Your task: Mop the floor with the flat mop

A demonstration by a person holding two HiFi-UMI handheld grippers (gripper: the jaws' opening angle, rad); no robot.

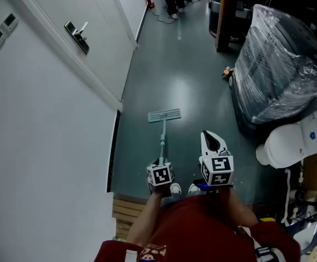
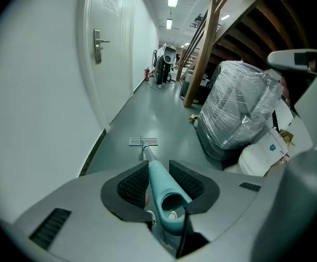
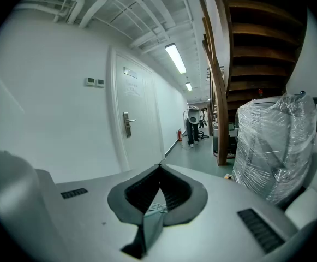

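The floor (image 1: 185,81) is smooth grey-green with a soft gloss that mirrors the ceiling lights, while the wall (image 1: 38,146) and door (image 1: 103,26) are matt white, the door bearing a brushed-metal lever handle (image 1: 77,34). The mop handle (image 2: 161,185) has a smooth, satiny teal plastic grip on a thin metal-looking shaft, and the left gripper (image 2: 159,171) has a matt grey plastic shell with black ribbed pads (image 2: 133,185). The bundle (image 1: 281,64) is wrapped in crinkled, glossy clear film; the slats (image 1: 126,212) look like bare wood.
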